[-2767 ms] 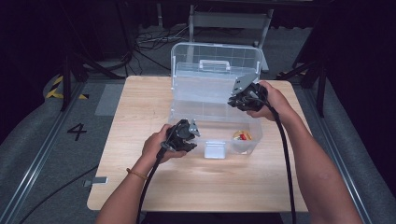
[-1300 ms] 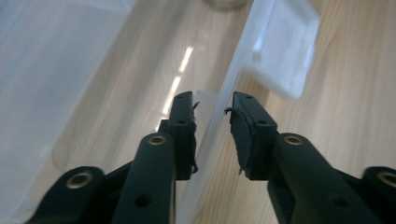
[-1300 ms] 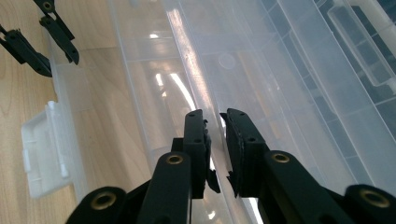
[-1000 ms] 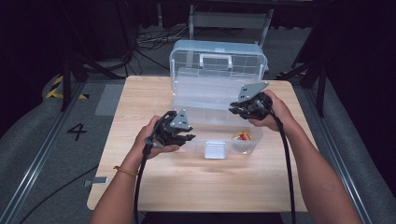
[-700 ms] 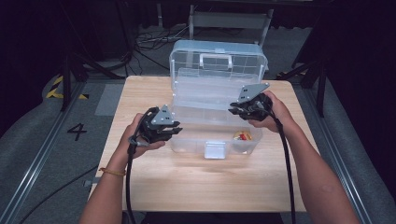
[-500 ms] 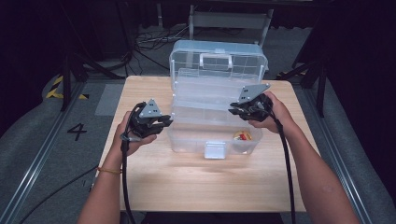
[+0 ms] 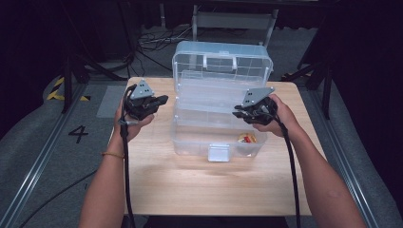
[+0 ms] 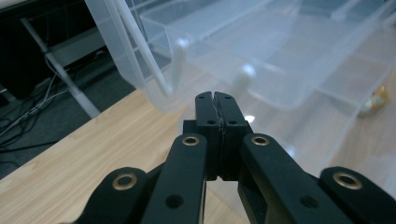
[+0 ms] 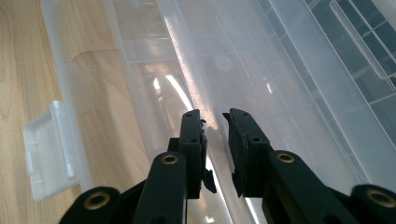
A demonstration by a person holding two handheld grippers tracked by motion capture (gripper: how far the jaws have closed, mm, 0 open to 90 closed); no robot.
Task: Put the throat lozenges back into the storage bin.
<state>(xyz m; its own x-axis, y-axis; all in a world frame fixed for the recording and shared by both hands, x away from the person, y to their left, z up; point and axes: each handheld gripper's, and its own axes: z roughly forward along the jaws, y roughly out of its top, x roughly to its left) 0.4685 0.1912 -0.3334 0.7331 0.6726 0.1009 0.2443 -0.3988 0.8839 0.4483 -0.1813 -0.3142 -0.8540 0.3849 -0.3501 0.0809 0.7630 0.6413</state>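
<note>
A clear plastic toolbox stands open on the wooden table, its lid upright at the back and its inner tray raised. My right gripper is at the box's right side, its jaws closed on the tray's clear rim, which runs between the pads. My left gripper hovers left of the box; its jaws have just been closing and now meet with nothing between them. Small red and yellow items lie in the base.
The box's white front latch hangs open toward me and appears as the latch in the right gripper view. Bare table lies in front of and left of the box. Dark floor, cables and a metal frame surround the table.
My left gripper has swung from the box's front to its left side and slightly up, closing as it went. The right gripper has stayed at the tray.
</note>
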